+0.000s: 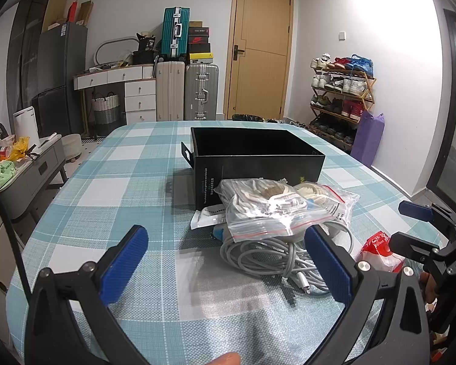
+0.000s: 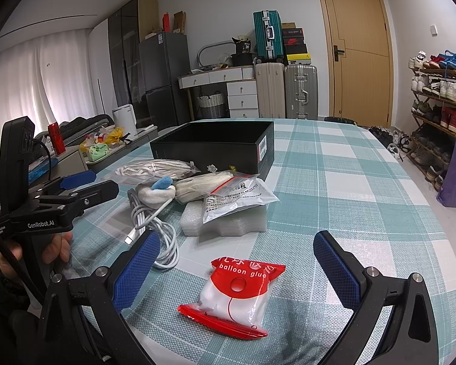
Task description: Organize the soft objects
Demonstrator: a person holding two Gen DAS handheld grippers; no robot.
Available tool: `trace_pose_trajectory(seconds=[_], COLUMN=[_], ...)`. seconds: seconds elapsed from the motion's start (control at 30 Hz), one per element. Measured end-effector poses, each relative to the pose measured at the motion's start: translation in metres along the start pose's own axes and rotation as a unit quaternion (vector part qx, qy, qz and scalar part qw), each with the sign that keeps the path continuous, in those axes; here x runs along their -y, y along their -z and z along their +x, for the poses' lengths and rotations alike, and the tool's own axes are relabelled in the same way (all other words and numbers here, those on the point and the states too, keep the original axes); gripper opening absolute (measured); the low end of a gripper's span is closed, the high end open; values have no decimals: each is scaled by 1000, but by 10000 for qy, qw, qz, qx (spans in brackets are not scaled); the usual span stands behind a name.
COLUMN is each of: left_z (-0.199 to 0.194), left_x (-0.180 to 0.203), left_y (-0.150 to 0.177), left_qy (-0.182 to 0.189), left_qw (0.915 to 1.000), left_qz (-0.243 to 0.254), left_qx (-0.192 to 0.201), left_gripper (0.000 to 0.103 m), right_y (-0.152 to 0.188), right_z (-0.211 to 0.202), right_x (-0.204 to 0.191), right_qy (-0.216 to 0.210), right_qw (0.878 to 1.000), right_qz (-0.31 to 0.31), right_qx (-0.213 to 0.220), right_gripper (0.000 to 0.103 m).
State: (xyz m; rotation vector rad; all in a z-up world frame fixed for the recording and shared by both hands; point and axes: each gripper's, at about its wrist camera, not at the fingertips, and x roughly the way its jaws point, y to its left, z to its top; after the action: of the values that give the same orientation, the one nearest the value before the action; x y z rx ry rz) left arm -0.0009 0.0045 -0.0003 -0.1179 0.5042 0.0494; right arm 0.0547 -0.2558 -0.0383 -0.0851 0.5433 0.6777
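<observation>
An open black box [image 1: 255,155] stands mid-table; it also shows in the right wrist view [image 2: 215,149]. In front of it lie zip bags of white rope [image 1: 267,210], a coiled white cable [image 1: 267,252], a white foam block [image 2: 228,222] and a printed bag [image 2: 234,197]. My left gripper [image 1: 228,261] is open and empty, its right finger beside the cable. My right gripper [image 2: 237,264] is open and empty, with a red-and-white "balloon glue" packet [image 2: 237,298] lying between its fingers on the cloth. The packet also shows in the left wrist view [image 1: 377,249].
The table has a teal-and-white checked cloth [image 1: 121,176]. Behind it are suitcases [image 1: 185,94], a white desk, a wooden door [image 1: 258,51] and a shoe rack [image 1: 340,97]. A grey side cabinet with clutter [image 1: 21,164] stands left of the table.
</observation>
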Motion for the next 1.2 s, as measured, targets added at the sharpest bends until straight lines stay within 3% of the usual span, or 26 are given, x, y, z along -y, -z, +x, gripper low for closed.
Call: trace_pose_trajectory(seconds=[0.7, 0.93, 1.2], left_z=[0, -2, -2], left_x=[-7, -8, 4], left_y=[-6, -12, -20], left_qy=[107, 204, 113], left_qw=[9999, 9996, 9999], left_qz=[-63, -172, -9], left_qx=[45, 9, -71], left_gripper=[103, 103, 103], right_y=[4, 9, 18], right_z=[-2, 6, 10], right_x=[1, 4, -3], right_qy=[168, 312, 382], right_qw=[9996, 9981, 9974], right_qz=[57, 144, 4], right_qx=[-215, -512, -612], right_gripper=[103, 103, 100])
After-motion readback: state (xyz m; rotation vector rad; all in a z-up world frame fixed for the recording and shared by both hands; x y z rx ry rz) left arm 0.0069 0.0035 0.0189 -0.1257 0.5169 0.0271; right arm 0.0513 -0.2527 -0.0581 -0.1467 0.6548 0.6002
